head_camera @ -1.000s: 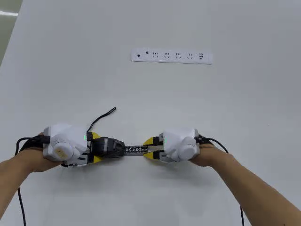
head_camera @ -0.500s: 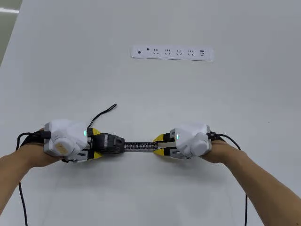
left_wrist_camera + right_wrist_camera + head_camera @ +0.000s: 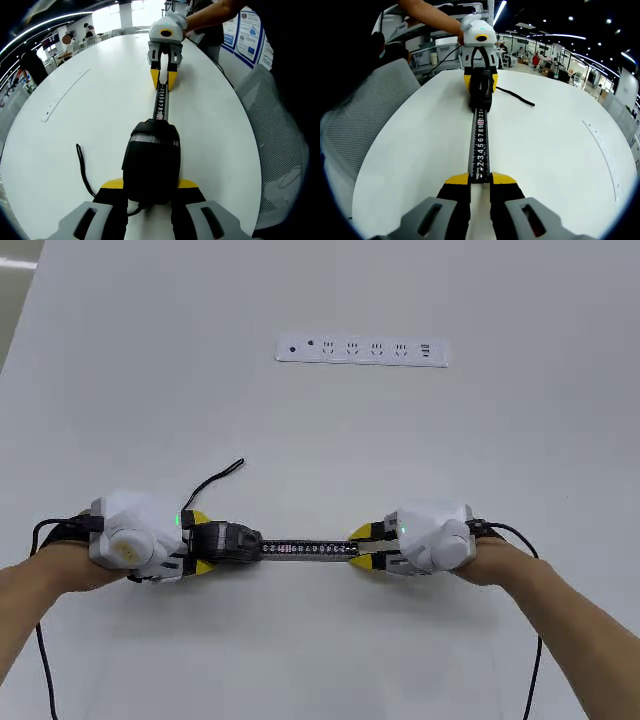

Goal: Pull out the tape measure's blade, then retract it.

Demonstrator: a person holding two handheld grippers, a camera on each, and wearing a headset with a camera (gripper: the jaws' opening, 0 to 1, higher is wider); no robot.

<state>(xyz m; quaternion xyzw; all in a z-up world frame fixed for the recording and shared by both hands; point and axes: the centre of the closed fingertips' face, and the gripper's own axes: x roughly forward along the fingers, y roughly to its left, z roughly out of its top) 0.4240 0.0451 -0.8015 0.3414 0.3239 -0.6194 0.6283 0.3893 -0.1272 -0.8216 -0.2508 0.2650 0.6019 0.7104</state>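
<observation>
Pull-out advances: right gripper (image 3: 362, 547), jaws clenched on the blade (image 3: 305, 547), moved farther from the case (image 3: 228, 542) that left gripper (image 3: 203, 543) grasps.

- A white table (image 3: 320, 300) is seen, with a white power strip (image 3: 362, 350) laid flat on it.
- A grey mesh chair (image 3: 365, 105) is set beside the table.
- Strip lights (image 3: 565, 35) are mounted on a dark ceiling.
- Blue posters (image 3: 252, 29) are hung on a wall.

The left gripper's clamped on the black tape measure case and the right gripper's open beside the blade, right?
Not quite. The left gripper does clamp the black case, but the right gripper isn't open: the right gripper view shows it shut on the end of the blade.
</observation>
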